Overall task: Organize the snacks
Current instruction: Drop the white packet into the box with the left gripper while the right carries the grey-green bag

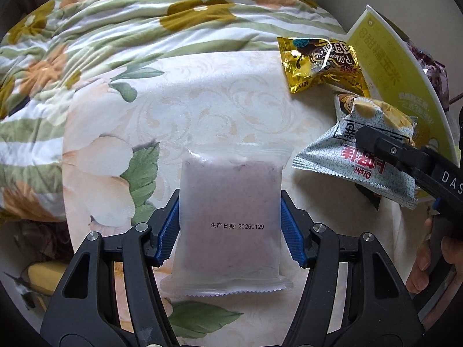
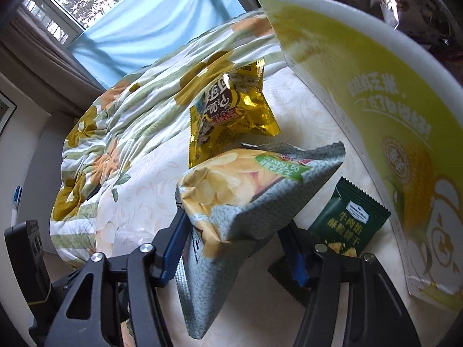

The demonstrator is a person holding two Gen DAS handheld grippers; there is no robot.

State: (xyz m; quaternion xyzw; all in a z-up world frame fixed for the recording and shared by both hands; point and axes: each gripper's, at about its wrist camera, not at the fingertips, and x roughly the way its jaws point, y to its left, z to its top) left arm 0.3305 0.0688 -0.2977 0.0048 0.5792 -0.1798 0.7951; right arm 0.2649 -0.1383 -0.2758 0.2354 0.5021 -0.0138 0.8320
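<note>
A translucent white snack packet (image 1: 228, 217) with pinkish filling and a printed date stands upright between the blue pads of my left gripper (image 1: 230, 202), which is shut on its two sides above a cream floral cloth (image 1: 202, 110). To the right, my right gripper (image 2: 235, 219) is shut on a grey-and-yellow potato chip bag (image 2: 246, 196), crumpled and tilted up off the cloth; the same chip bag (image 1: 356, 156) shows in the left wrist view with a black finger (image 1: 376, 144) across it. A gold snack packet (image 2: 231, 115) lies just beyond.
A tall yellow-green carton (image 2: 376, 101) stands at the right with dark purple bags (image 2: 405, 3) inside. A dark green biscuit packet (image 2: 347, 219) lies by its wall. A rumpled flowered quilt (image 1: 115, 29) covers the far side. A hand (image 1: 422, 260) grips the right tool.
</note>
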